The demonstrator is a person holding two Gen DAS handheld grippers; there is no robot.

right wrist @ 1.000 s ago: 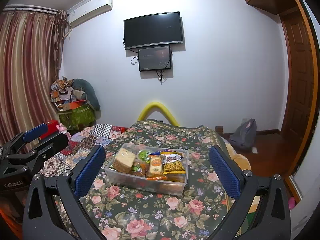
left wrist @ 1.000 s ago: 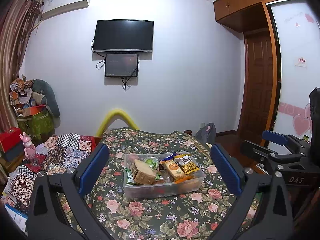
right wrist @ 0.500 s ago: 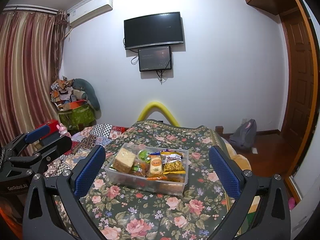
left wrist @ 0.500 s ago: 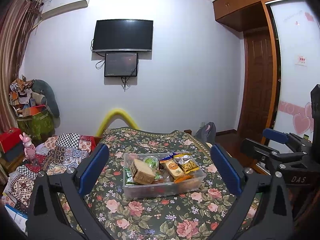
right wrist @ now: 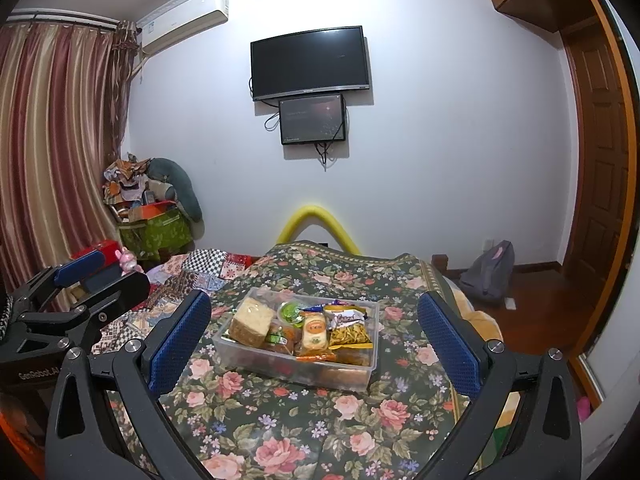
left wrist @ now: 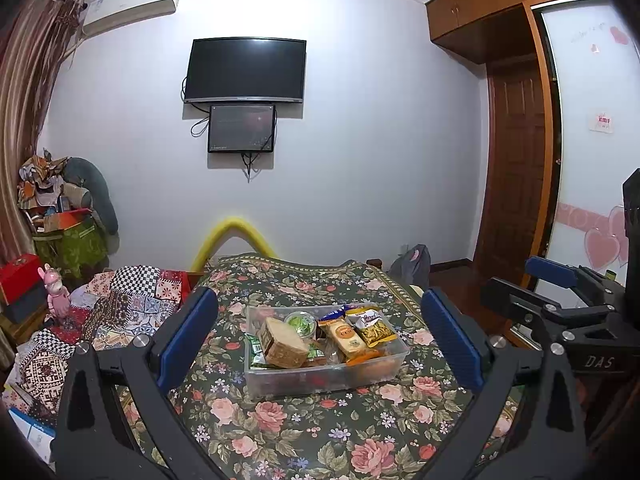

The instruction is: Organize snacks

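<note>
A clear plastic bin point(left wrist: 280, 384) point(right wrist: 352, 376) sits on the floral tablecloth point(left wrist: 320, 432) point(right wrist: 280, 432). It holds several snacks: a tan wrapped cake point(left wrist: 282, 342) point(right wrist: 250, 322), a green cup point(left wrist: 300, 323) point(right wrist: 291, 313), an orange packet point(left wrist: 346, 338) point(right wrist: 314, 334) and a yellow chip bag point(left wrist: 376, 330) point(right wrist: 351, 332). My left gripper point(left wrist: 320, 340) is open and empty, short of the bin. My right gripper point(right wrist: 314, 340) is open and empty too, short of the bin. Each gripper shows in the other's view, the right one point(left wrist: 560, 292) and the left one point(right wrist: 84, 280).
A patchwork cloth point(left wrist: 120, 304) point(right wrist: 192, 276) lies left of the table. A pink rabbit figure point(left wrist: 56, 298) and red box point(left wrist: 18, 276) stand at far left. A yellow foam arch point(left wrist: 234, 236) point(right wrist: 320, 224) rises behind the table. A grey bag point(right wrist: 488, 272) lies on the floor by the door.
Both grippers stay open and nearly still. The left gripper has shifted slightly in the right wrist view; the bin and snacks have not moved.
</note>
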